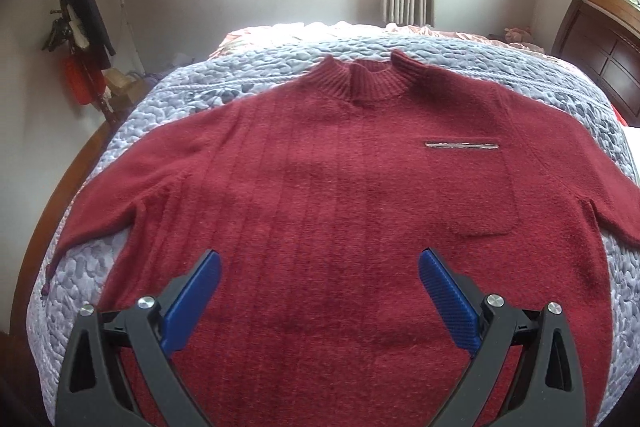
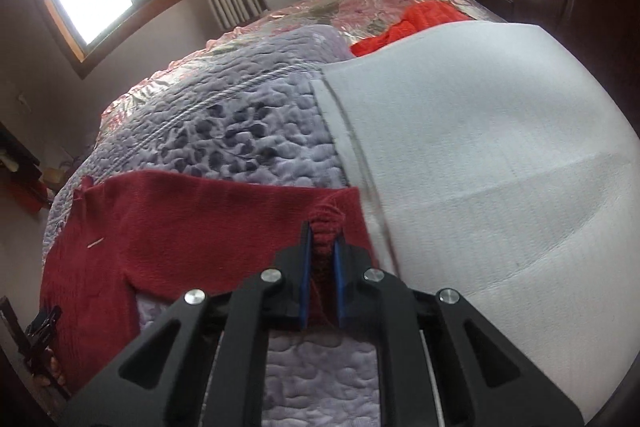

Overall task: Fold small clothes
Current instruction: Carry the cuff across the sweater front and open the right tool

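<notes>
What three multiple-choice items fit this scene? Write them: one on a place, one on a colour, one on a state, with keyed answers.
1. Where does the sweater lie?
A. on the quilted bedspread
B. on a chair
C. on the floor

2. What colour are the left tool's pads?
A. green
B. blue
C. yellow

3. What state is the right tool in?
A. wide open
B. out of view
C. shut on the sleeve cuff

Answers: 1 A, lavender quilt shows around the sweater; 2 B, both pads are blue; 3 C, red knit is pinched between its fingers.
</notes>
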`<state>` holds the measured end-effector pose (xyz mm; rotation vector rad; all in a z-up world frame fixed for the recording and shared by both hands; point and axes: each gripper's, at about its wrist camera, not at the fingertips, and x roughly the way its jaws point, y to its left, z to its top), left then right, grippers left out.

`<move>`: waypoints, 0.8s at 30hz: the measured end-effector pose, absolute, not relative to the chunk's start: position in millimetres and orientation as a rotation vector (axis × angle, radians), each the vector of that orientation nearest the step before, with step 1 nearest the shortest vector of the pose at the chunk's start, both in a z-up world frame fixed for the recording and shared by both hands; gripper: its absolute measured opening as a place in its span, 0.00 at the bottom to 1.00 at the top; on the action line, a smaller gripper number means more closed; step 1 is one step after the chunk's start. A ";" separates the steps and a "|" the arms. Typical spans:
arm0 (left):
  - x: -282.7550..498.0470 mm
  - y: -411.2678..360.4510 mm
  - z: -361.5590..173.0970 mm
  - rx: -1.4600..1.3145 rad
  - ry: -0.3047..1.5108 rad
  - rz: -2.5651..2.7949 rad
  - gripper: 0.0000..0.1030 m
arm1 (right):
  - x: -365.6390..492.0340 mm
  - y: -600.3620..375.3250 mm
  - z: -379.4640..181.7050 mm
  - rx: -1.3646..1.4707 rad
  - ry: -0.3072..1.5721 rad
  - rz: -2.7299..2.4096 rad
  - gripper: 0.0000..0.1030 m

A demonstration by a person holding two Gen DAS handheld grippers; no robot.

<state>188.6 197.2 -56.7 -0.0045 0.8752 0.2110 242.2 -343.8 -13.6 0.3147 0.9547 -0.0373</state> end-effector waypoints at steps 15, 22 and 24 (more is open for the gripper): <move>196.6 241.2 -70.7 -0.011 0.922 0.206 0.96 | 304.9 -73.0 -1.9 0.256 0.993 0.451 0.08; 194.2 247.5 -75.0 -0.010 0.924 0.207 0.96 | 321.1 6.4 -43.8 0.201 1.080 0.567 0.09; 195.7 245.8 -77.7 -0.008 0.934 0.203 0.96 | 326.4 15.9 -58.9 0.199 1.116 0.591 0.15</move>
